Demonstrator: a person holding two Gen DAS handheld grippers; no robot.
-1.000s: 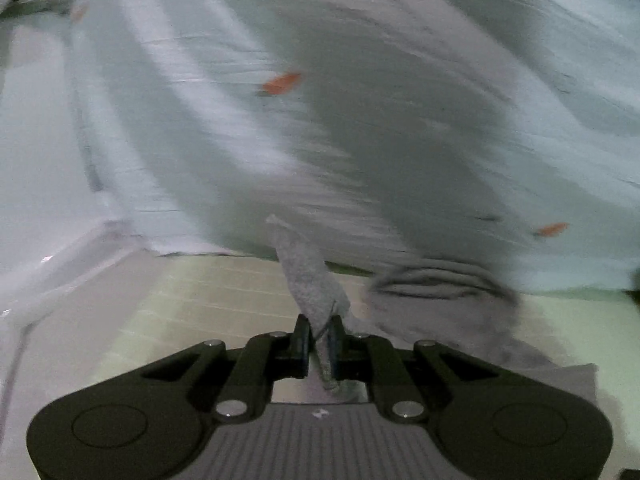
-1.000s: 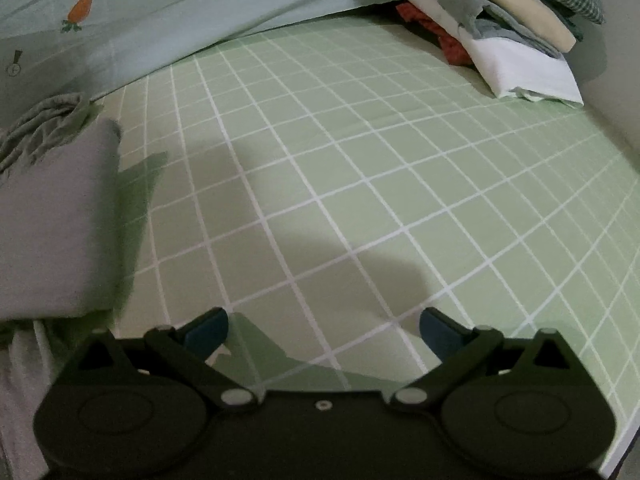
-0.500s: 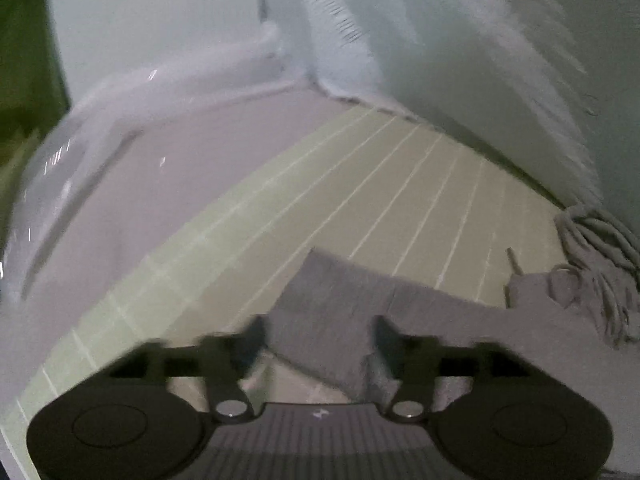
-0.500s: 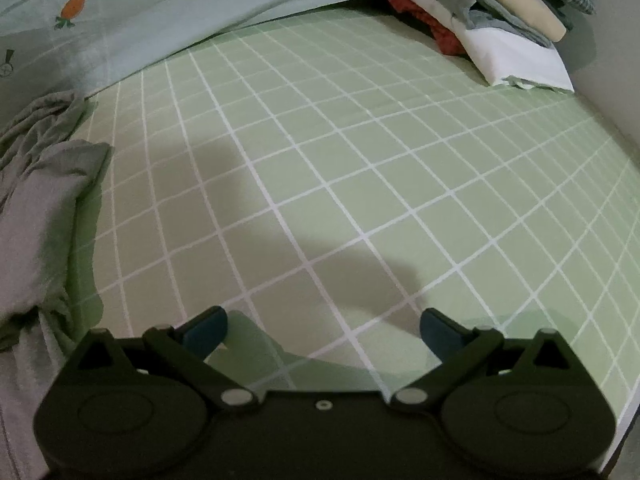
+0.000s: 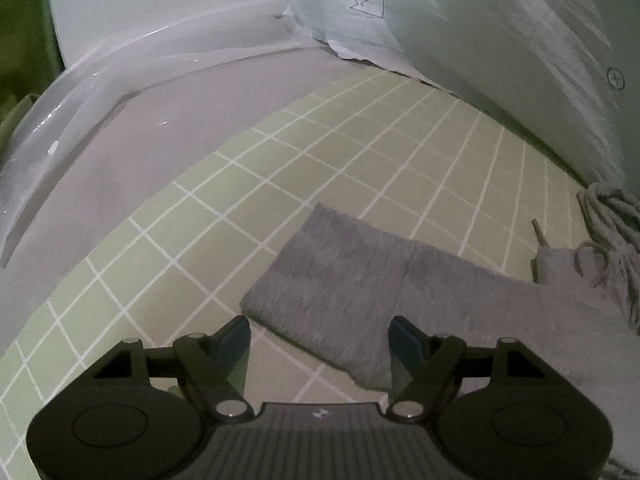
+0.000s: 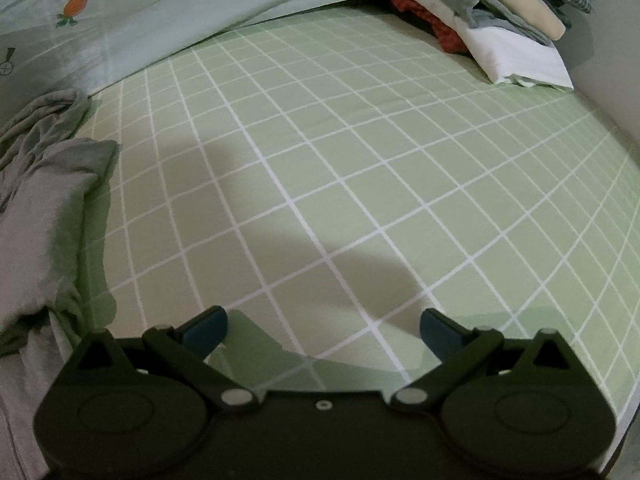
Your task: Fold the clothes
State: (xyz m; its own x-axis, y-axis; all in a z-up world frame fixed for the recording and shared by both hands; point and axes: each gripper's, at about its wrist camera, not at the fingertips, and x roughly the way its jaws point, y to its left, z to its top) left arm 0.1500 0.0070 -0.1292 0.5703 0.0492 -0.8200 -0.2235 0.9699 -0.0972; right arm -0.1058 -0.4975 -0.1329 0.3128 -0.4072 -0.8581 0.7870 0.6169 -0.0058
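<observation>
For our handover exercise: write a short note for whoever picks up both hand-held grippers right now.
Left hand-held gripper: nothing gripped, jaws closing slightly, above the grey garment's folded end.
Right hand-held gripper: open, empty, over bare green checked sheet.
Grey garment lies on the sheet, one end laid over flat; its far part is bunched.
Folded stack sits at the far corner.
Left: smooth and finish folding the grey garment.

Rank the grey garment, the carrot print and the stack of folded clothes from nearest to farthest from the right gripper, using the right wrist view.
1. Grey garment, left, beside the right gripper.
2. Carrot print, far upper left.
3. Stack of folded clothes, far upper right; too close to the carrot print to separate firmly.
</observation>
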